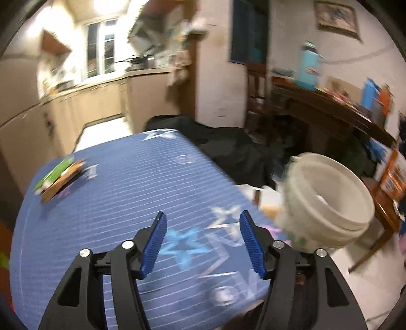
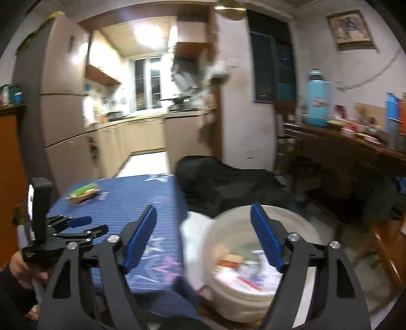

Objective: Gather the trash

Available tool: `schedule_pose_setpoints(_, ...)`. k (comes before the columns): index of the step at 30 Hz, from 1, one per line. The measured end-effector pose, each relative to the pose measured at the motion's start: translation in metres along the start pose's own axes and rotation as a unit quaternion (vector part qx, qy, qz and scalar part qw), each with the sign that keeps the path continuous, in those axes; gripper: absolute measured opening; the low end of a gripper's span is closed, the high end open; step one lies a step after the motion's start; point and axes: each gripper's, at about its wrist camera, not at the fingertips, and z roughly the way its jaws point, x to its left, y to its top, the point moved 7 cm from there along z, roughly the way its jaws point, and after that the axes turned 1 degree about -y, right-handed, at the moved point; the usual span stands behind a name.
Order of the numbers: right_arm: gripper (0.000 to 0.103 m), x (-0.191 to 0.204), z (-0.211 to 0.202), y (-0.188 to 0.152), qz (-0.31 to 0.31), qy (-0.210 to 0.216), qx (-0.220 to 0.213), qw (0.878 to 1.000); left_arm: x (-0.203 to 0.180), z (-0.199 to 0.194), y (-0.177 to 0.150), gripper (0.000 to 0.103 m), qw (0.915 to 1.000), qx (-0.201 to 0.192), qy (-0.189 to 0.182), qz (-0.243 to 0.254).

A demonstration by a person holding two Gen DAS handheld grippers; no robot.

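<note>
White bucket (image 2: 253, 253) sits just off tablecloth (image 1: 114, 203) edge.

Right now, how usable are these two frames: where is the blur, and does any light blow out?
Left wrist view: motion blur smears the white bucket, the blue table cover and the room, while the left gripper stays sharp; the ceiling light blows out. Right wrist view: milder blur, though the bucket's trash is unreadable; the right gripper is crisp, and the kitchen ceiling light glares.

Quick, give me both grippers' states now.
Left gripper: open, holding nothing, above the blue table.
Right gripper: open, empty, over the white bucket.
</note>
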Motion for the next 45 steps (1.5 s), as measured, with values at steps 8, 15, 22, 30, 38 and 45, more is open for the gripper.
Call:
schedule_pose_setpoints(8,0.076,0.12,0.089,0.003,-0.069,0.09,0.058,0.992,0.147,-0.016,-0.026,0.064,0.9912,-0.004,0.072,-0.111)
schedule_pose_setpoints(15,0.076,0.206,0.137,-0.008,-0.098,0.151,0.098,0.979,0.276,-0.022,0.016,0.074,0.9857,-0.017,0.072,-0.152)
schedule_pose_setpoints(22,0.076,0.209,0.162,-0.049,-0.083,0.146,0.169,0.971,0.369,0.085,0.079,0.091,0.9948,0.046,0.027,-0.087)
schedule_pose_setpoints(30,0.076,0.185,0.187,-0.087,-0.067,0.103,0.224,0.967,0.396,0.185,0.066,0.078,0.9862,0.133,-0.023,-0.096)
schedule_pose_setpoints(38,0.066,0.19,0.195,-0.089,-0.077,0.105,0.223,0.966,0.31,0.155,0.032,0.054,0.9748,0.143,-0.149,-0.084)
schedule_pose_setpoints(45,0.066,0.177,0.2,-0.084,-0.064,0.105,0.216,0.969,0.213,0.083,-0.014,0.053,0.9628,0.149,-0.223,-0.032)
